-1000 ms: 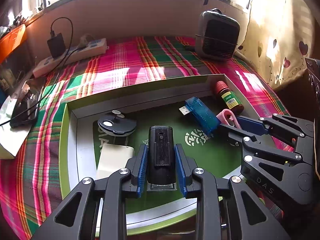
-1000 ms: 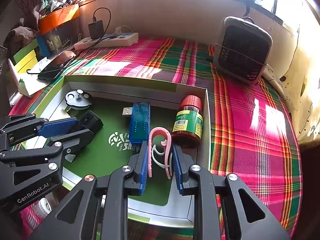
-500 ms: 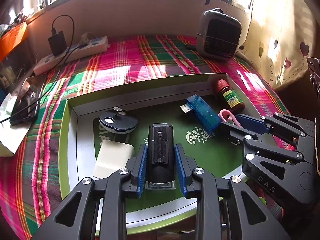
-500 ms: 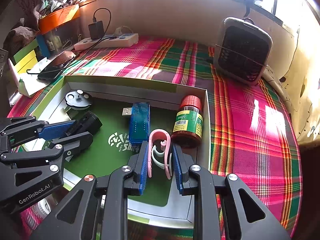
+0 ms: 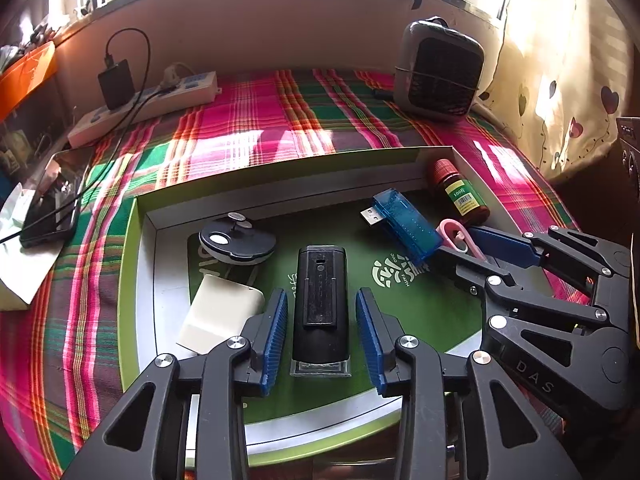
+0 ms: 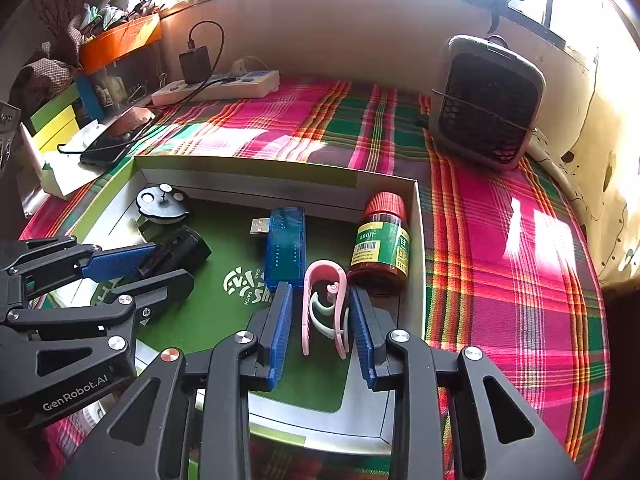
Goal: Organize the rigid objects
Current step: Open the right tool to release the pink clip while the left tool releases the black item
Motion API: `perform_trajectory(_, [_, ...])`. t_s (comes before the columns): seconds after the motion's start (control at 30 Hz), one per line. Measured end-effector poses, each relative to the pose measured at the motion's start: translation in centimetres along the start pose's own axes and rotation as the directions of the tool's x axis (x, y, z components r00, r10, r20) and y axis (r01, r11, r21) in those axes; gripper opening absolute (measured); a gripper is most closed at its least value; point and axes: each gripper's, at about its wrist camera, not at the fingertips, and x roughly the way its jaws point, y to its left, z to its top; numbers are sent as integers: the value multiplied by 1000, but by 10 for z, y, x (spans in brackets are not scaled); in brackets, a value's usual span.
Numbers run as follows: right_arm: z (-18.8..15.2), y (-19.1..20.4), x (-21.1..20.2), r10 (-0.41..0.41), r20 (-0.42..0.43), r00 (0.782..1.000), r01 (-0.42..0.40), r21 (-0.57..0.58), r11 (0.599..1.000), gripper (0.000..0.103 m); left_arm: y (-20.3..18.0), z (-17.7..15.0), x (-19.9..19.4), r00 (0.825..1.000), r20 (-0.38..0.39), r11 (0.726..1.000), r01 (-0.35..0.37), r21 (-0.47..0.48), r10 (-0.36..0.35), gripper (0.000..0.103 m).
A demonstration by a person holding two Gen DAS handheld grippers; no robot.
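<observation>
A shallow green-lined box (image 5: 280, 168) (image 6: 248, 168) lies on the plaid cloth. My left gripper (image 5: 322, 308) is open, with its blue pads either side of a black rectangular device (image 5: 320, 300) that rests on the box floor. My right gripper (image 6: 322, 312) is open around a pink clip (image 6: 324, 300), which also lies on the box floor. The box also holds a blue USB dongle (image 6: 285, 248), a red-capped bottle (image 6: 382, 240), a round black gadget (image 5: 236, 240) and a white block (image 5: 220, 316).
A grey fan heater (image 6: 488, 100) stands at the back right. A white power strip (image 5: 148, 104) with a black charger, and a phone (image 5: 52, 196) on paper, lie at the back left. An orange box (image 6: 120, 40) and clutter fill the far left.
Both grippers have opened: the pads have drawn away from the black device and the pink clip, which now rest free on the box floor.
</observation>
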Motion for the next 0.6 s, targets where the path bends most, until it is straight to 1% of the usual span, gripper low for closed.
perform_trajectory(0.17, [0,2,-3,-6,10,1000,6,-1,1000,39,-1,-1,-2,1000,4,1000,3,-2,-3,38])
perform_trajectory(0.23, [0,2,-4,-5,14,1000,5,-1,1000,44,0,-1,-4,1000,9,1000,3,-6,-3,39])
perform_trajectory(0.3, [-1,3,-5,-2,16,1000,2,-4,1000,47,0,-1,-6,1000,15,1000,5,-7,-5,39])
perform_trajectory(0.6, [-5,1,-11,-10,23,1000,10,14,1000,48,-2,-4,-13,1000,22,1000,3,-8,-3,40])
